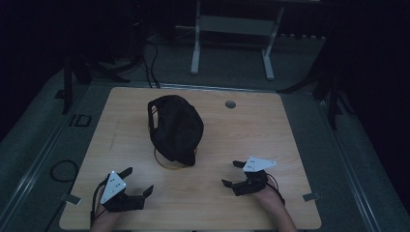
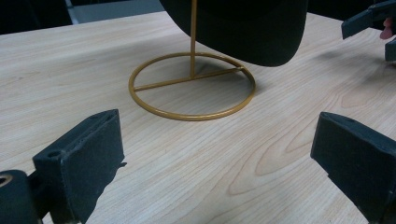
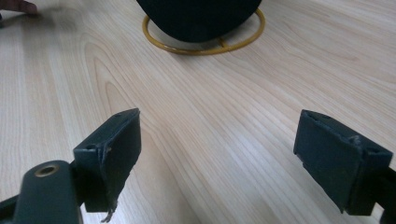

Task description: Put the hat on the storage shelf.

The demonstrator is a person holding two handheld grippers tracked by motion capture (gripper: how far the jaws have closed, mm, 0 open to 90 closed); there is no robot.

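Both tongs, left (image 1: 137, 181) and right (image 1: 233, 174), gape wide and empty near the black cloth cap (image 1: 175, 126) on its gold wire stand (image 2: 192, 86).

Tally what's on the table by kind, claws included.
Black cap: 1
Gold wire stand under the cap: 1
Claws, both open and apart from the cap: 2, left claw, right claw
Total: 4

A wooden table (image 1: 270, 130) with a grommet hole (image 1: 230, 104); beyond it, a white desk frame (image 1: 232, 29) and floor cables (image 1: 150, 63).
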